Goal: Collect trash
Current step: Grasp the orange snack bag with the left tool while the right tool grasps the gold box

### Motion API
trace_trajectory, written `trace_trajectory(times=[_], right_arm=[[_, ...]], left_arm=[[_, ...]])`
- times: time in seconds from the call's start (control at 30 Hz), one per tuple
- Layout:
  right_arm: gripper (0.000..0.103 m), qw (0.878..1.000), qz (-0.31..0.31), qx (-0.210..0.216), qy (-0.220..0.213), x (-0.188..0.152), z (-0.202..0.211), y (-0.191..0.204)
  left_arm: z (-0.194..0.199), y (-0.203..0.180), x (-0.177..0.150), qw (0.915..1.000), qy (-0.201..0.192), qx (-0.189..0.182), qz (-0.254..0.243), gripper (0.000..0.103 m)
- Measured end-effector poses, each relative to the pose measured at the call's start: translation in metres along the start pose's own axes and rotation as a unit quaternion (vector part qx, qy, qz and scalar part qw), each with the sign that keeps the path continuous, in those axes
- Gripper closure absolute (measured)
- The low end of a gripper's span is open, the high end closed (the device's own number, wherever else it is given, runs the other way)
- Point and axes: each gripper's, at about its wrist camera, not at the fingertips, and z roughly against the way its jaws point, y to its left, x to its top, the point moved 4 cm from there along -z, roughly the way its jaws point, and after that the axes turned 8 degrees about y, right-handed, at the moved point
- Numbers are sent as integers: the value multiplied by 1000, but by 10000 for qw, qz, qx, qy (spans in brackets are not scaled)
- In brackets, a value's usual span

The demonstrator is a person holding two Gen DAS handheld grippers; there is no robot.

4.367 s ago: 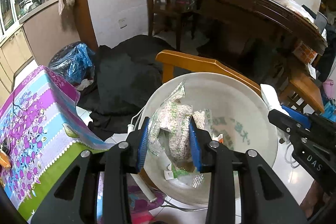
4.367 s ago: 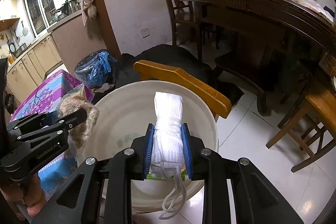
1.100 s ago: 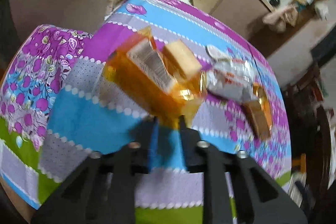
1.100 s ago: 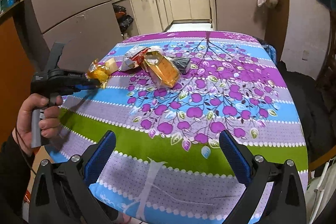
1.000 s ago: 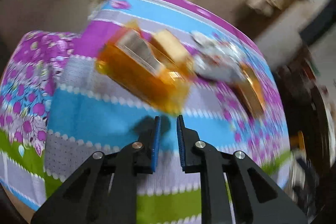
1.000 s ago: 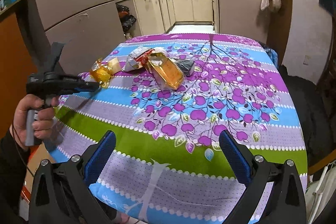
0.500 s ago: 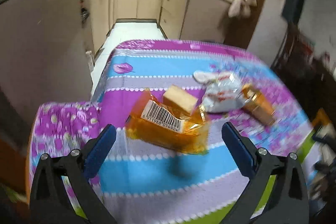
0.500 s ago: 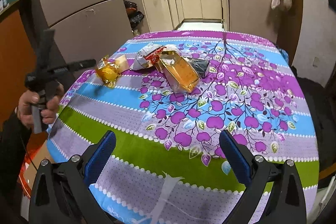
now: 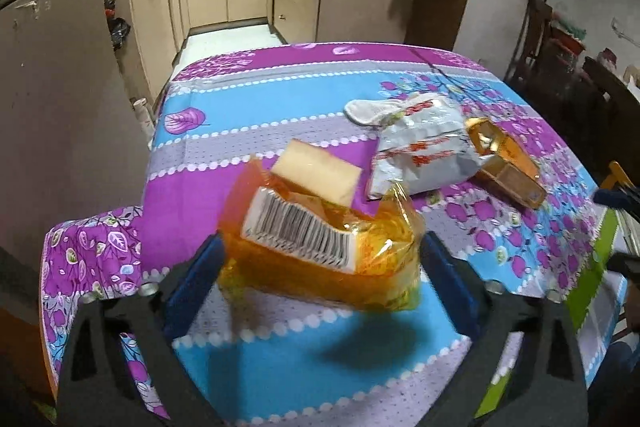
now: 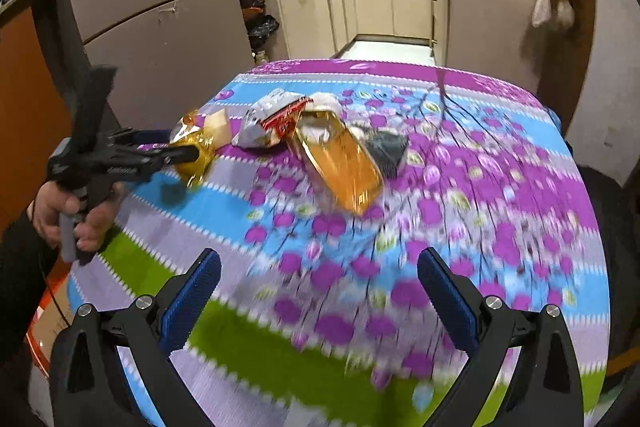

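Left tongs (image 9: 320, 267) closing around orange wrapper (image 9: 320, 243) near table edge (image 9: 96, 247), right tongs (image 10: 318, 291) wide, empty

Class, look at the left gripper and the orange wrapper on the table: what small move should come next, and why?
Probably finish closing on the orange wrapper. The left gripper already has the wrapper between its jaws, which are closing, though the pads do not seem to press it yet. The right gripper is open over bare tablecloth, so this piece of trash falls to the left.
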Motion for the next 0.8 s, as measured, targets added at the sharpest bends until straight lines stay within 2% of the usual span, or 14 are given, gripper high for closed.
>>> trace_trajectory(times=[0.13,0.3,0.43,0.47,0.53,0.57,0.67,0.8], right_arm=[[5,9996,243,-123,107,27,-26,-7],[6,9985,464,-139,263,51,-52,-7],[9,9958,759,-416,284,64,-67,0],[14,9951,813,-467,316,65,-71,2],[30,9936,858,-577,460,65,-81,2],[44,9933,830,-615,517,64,-85,1],[49,9941,726,-619,519,59,-88,0],[51,9965,535,-591,265,51,-73,1]], left_arm=[[4,-7,-8,10000,-57,23,-21,25],[11,-13,-17,9999,-80,-118,23,28],[14,-20,-21,9996,-90,-246,47,29],[14,-21,-22,9996,-90,-251,58,29],[14,-23,-23,9995,-94,-273,92,29],[15,-24,-23,9995,-99,-284,122,29],[16,-26,-25,9994,-123,-294,154,30],[20,-28,-28,9990,-189,-347,214,30]])
